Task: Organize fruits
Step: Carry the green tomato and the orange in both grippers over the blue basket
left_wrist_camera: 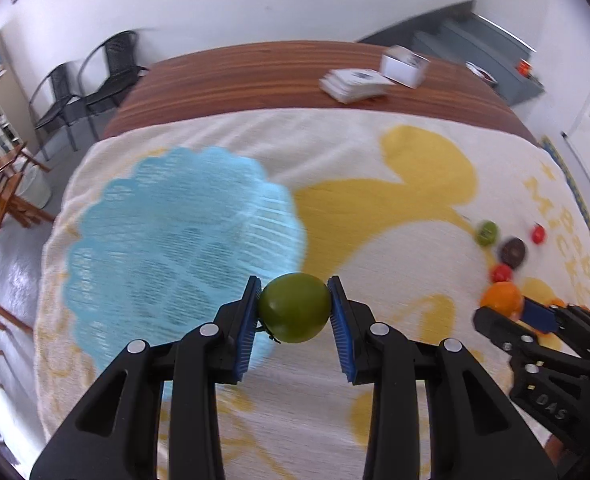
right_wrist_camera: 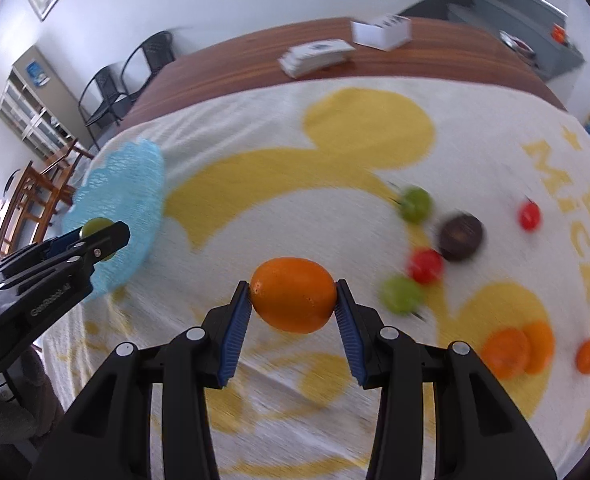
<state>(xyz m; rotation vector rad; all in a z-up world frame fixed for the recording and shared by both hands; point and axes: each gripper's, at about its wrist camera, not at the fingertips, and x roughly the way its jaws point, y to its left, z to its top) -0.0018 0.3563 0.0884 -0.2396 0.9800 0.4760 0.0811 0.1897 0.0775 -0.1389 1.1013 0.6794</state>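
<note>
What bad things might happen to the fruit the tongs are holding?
The green fruit is round and pinched only at its sides by the left tongs, so it might slip before reaching the blue basket. The orange in the right tongs could drop too and knock the loose fruits rolling on the cloth.

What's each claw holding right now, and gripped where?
Left claw: green fruit, pinched across its opposite sides. Right claw: orange, likewise held across its sides between the pads.

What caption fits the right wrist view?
Right gripper holds an orange over the towel; left gripper carries a green fruit by the blue basket.
</note>
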